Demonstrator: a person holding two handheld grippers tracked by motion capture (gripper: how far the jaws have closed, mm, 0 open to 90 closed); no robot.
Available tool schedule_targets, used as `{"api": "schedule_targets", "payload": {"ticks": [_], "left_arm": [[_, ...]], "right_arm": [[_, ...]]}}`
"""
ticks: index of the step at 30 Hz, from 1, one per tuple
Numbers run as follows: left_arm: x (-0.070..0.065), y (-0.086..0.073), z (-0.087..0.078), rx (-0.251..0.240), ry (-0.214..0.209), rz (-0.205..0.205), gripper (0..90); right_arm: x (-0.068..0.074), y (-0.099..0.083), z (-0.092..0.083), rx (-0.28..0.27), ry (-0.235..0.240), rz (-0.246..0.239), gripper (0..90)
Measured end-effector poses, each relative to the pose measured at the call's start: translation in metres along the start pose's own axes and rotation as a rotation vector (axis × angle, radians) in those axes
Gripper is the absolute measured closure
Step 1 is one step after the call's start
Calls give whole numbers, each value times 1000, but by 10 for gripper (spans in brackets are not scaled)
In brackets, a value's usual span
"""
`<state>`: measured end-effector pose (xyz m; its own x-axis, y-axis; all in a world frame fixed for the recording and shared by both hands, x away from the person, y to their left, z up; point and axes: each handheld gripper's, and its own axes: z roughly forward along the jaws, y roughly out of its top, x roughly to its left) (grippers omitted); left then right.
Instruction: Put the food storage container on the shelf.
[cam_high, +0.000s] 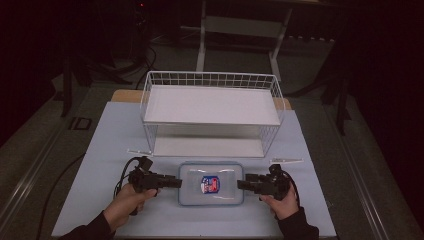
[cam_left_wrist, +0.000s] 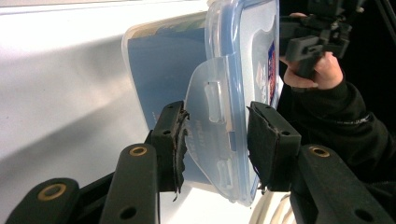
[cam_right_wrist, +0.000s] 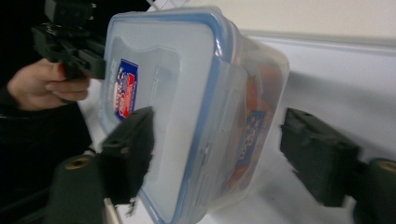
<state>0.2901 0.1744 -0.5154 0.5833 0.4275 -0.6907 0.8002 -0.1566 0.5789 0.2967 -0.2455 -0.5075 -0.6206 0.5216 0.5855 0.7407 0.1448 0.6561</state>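
Container (cam_high: 211, 184) contents blurred behind cloudy plastic walls.

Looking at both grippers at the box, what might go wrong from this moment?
The left gripper pinches just the lid's side flap, so lifting may unlatch the lid rather than raise the container. The right gripper straddles the opposite end with one jaw apart from the wall; a lift now could tilt the container.
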Motion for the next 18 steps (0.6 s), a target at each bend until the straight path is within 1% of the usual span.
{"api": "schedule_targets", "payload": {"ticks": [1,2,3,4,6,7,8,9,12,14,18], "left_arm": [[0,0,0,2,-1,1,575],[0,0,0,2,-2,2,576],[0,-1,-1,1,-5,0,577],[0,-1,-1,0,-5,0,578],[-1,-1,-1,-2,-4,4,579],[0,-2,-1,0,-4,8,579],[0,-2,-1,-1,-3,5,579],[0,-2,-1,-3,-3,-2,579],[-3,-3,-1,-13,12,-3,578],[-6,-5,-1,-21,29,2,577],[-14,-8,-1,-35,62,-5,577]], "right_arm": [[-1,0,1,7,0,7,321],[-2,-1,1,13,14,12,358],[-3,-1,1,15,22,16,371],[-3,-1,2,22,21,14,401],[-2,-1,3,43,37,16,429],[-2,-1,3,53,50,20,469],[-2,-1,3,57,59,21,475],[-2,-1,3,64,60,24,504],[-4,-3,2,62,72,60,522],[-2,-3,0,62,65,61,530],[3,-5,-2,61,51,68,538]]}}
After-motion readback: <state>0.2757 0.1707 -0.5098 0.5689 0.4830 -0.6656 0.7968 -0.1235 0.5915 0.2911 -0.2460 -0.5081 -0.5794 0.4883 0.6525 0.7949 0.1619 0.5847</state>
